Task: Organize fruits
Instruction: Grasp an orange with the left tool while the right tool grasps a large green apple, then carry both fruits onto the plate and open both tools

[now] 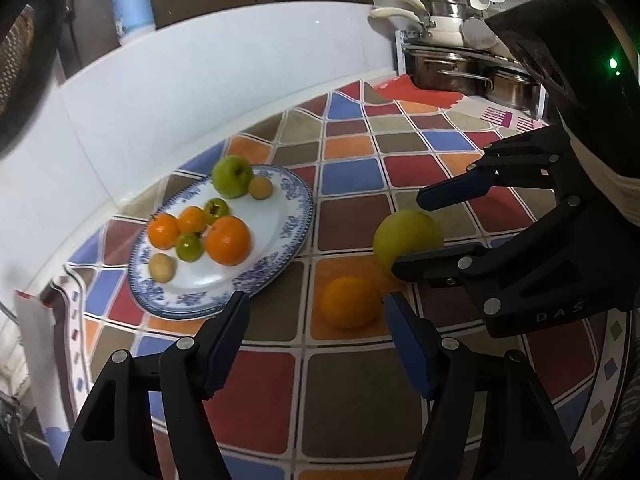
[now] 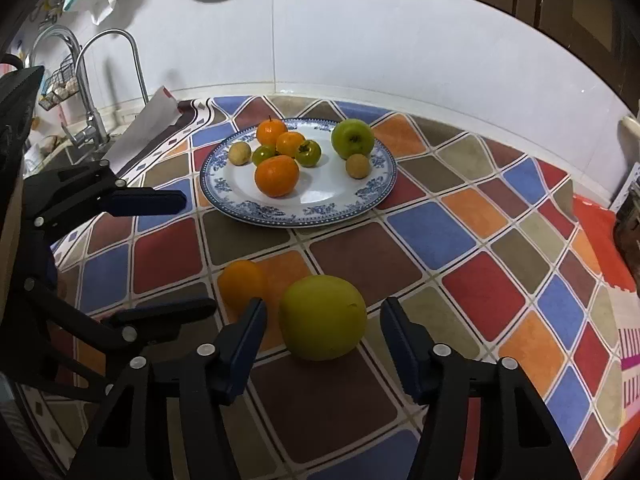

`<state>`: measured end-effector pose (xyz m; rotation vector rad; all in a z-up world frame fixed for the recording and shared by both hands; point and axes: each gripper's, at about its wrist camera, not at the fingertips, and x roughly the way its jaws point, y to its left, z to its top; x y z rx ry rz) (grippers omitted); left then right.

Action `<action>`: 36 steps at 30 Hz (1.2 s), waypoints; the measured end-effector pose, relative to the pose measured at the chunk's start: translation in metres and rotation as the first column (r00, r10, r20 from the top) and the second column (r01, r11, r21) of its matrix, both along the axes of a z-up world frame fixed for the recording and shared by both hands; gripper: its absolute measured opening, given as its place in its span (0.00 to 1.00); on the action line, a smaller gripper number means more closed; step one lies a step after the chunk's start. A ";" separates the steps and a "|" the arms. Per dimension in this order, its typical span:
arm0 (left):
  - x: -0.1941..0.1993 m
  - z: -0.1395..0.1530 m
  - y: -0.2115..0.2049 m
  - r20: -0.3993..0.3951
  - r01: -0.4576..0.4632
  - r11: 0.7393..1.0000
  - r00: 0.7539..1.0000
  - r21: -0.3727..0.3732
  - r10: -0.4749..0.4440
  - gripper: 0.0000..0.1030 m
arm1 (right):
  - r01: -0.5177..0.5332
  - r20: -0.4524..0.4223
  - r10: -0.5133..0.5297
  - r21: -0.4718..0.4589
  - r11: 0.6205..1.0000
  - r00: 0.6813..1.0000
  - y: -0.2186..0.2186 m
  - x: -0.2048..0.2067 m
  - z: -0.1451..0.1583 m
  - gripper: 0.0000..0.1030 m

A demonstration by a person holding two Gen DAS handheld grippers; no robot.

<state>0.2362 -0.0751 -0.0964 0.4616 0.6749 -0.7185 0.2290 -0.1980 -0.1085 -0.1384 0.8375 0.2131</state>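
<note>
A blue-rimmed white plate (image 1: 296, 216) (image 2: 340, 196) on the chequered cloth holds several fruits: a green apple (image 1: 232, 176) (image 2: 353, 138), oranges, small green and tan ones. Two fruits lie loose on the cloth in front of it. An orange (image 1: 350, 302) (image 2: 242, 284) sits between the fingers of my left gripper (image 1: 316, 308) (image 2: 198, 254), close to the right pad, and the jaws are open. A large yellow-green fruit (image 1: 408, 240) (image 2: 322, 316) lies between the pads of my right gripper (image 2: 324, 308) (image 1: 408, 234), with a gap on both sides.
A white tiled wall runs behind the plate. Steel pots (image 1: 460, 72) on a rack stand at the back right, with a white bottle (image 1: 132, 0) on the ledge. A sink with a faucet (image 2: 88, 80) is on the left. The two grippers are close side by side.
</note>
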 end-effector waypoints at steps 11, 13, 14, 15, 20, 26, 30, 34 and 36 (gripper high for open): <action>0.011 -0.016 -0.016 -0.106 0.021 1.000 0.994 -0.005 -0.021 0.47 | -0.026 -0.052 0.030 0.064 0.998 0.998 -0.009 0.009 -0.008 0.48; 0.013 -0.017 -0.017 -0.123 0.017 1.000 0.992 -0.014 -0.018 0.44 | -0.026 -0.053 0.029 0.067 0.997 0.998 -0.009 0.009 -0.008 0.48; 0.014 -0.018 -0.018 -0.134 0.018 1.000 0.991 -0.018 -0.020 0.42 | -0.023 -0.053 0.027 0.072 0.997 0.998 -0.010 0.009 -0.008 0.48; 0.014 -0.019 -0.018 -0.149 0.019 1.000 0.989 -0.023 -0.022 0.39 | -0.017 -0.054 0.022 0.080 0.997 0.998 -0.010 0.009 -0.008 0.48; 0.011 -0.017 -0.015 -0.146 -0.018 1.000 0.989 -0.025 0.014 0.38 | 0.011 -0.057 -0.006 0.102 0.995 0.998 -0.014 0.007 -0.008 0.48; 0.004 -0.003 -0.002 -0.127 -0.111 0.992 0.987 -0.058 0.103 0.38 | 0.032 -0.057 -0.026 0.113 0.993 0.998 -0.017 0.002 -0.007 0.48; -0.001 0.007 0.006 -0.127 -0.176 0.980 0.978 -0.093 0.164 0.38 | 0.043 -0.048 -0.037 0.133 0.990 0.998 -0.016 -0.003 -0.003 0.48; -0.011 0.020 0.015 -0.112 -0.229 0.966 0.970 -0.122 0.216 0.38 | 0.048 -0.031 -0.043 0.155 0.987 0.999 -0.014 -0.010 0.005 0.48; -0.015 0.025 0.019 -0.108 -0.249 0.959 0.966 -0.138 0.235 0.38 | 0.048 -0.017 -0.045 0.159 0.986 0.999 -0.013 -0.014 0.010 0.48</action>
